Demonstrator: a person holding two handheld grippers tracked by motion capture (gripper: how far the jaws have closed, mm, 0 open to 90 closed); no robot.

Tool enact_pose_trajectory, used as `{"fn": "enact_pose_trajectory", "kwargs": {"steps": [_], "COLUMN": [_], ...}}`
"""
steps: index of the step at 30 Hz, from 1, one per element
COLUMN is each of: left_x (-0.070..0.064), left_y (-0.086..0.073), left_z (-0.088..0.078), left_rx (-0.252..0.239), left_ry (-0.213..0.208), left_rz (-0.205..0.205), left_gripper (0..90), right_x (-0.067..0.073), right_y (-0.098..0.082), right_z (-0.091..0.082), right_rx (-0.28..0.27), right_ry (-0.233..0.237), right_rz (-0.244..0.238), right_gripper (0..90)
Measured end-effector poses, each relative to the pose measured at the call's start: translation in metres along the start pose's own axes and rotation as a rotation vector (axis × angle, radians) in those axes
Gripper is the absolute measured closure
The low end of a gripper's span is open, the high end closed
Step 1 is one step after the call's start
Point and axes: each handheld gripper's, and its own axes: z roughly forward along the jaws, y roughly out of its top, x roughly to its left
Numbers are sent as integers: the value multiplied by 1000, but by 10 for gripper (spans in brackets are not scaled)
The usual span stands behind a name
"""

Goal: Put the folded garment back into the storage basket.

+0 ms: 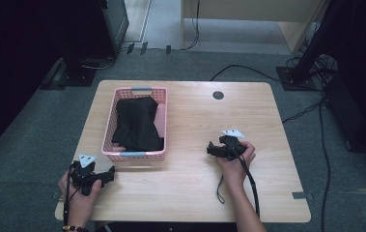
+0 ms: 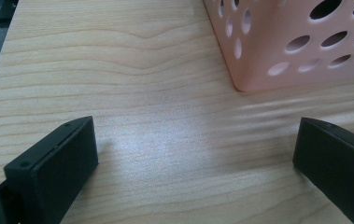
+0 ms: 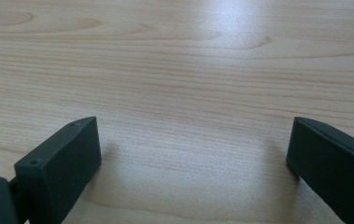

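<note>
**A:** Where are you standing right now?

**B:** I am holding the left gripper near the desk's front-left corner, jaws spread wide with nothing between them. It is sitting just beside the front wall of the pink perforated plastic basket. I am resting the right gripper toward the right half of the light wooden desk, jaws equally wide and empty.

**A:** And the cloth?

**B:** The folded black garment is lying inside the basket, toward the desk's left side.

**A:** What is worrying you?

**B:** I am thinking the basket is light; if I reach in with one gripper, a jaw may catch a hole or the rim and drag the basket across the desk. The garment could also unfold or snag as it lifts.

**A:** Any labels or writing?

**B:** I am seeing none readable anywhere.
</note>
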Motion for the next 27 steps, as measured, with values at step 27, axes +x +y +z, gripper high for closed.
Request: {"fn": "enact_pose_trajectory", "kwargs": {"steps": [27], "left_x": [0], "left_y": [0], "left_z": [0], "left_rx": [0], "left_ry": [0], "left_rz": [0], "left_gripper": [0], "right_x": [-18], "right_y": [-10], "right_z": [-11], "right_rx": [0], "right_ry": [-19], "right_rz": [17], "right_gripper": [26]}}
